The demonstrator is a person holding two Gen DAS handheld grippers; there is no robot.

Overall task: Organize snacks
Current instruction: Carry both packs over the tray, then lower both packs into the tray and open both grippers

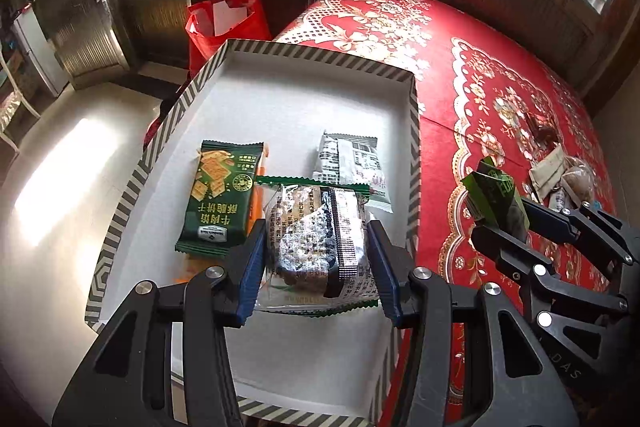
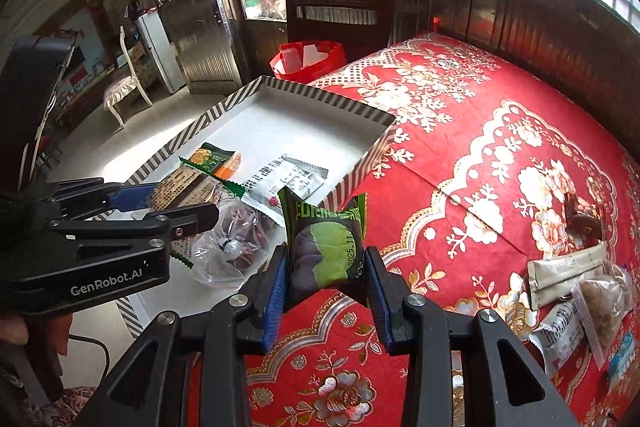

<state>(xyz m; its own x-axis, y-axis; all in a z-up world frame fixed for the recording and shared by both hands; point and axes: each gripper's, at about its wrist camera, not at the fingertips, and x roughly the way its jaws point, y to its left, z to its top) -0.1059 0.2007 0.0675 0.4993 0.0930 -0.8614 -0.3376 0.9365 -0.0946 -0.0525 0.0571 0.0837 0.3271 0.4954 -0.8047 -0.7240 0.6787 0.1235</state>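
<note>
Gripping a clear-wrapped dark cake [image 1: 316, 243] between its two blue pads, the left gripper [image 1: 318, 259] hung over the near part of a white box [image 1: 280, 87] with a striped rim. Its jaws were partly closed, pressing the packet on both sides. Inside the box lay a green cracker packet [image 1: 220, 199] at the left and a white printed packet [image 1: 352, 163] farther back at the right; an orange packet [image 1: 256, 203] showed from under the green one. The right gripper [image 2: 326, 267] was clenched on a green and dark snack packet [image 2: 326, 247], holding it upright above the red flowered cloth [image 2: 480, 187], just beside the box's right wall. Loose snacks [image 2: 580, 291] remained in a small heap on the cloth at the far right, well apart from the box, with a dark wrapper [image 2: 580, 219] lying behind them. A red bag [image 2: 308, 61] stood on the floor beyond the box.
</note>
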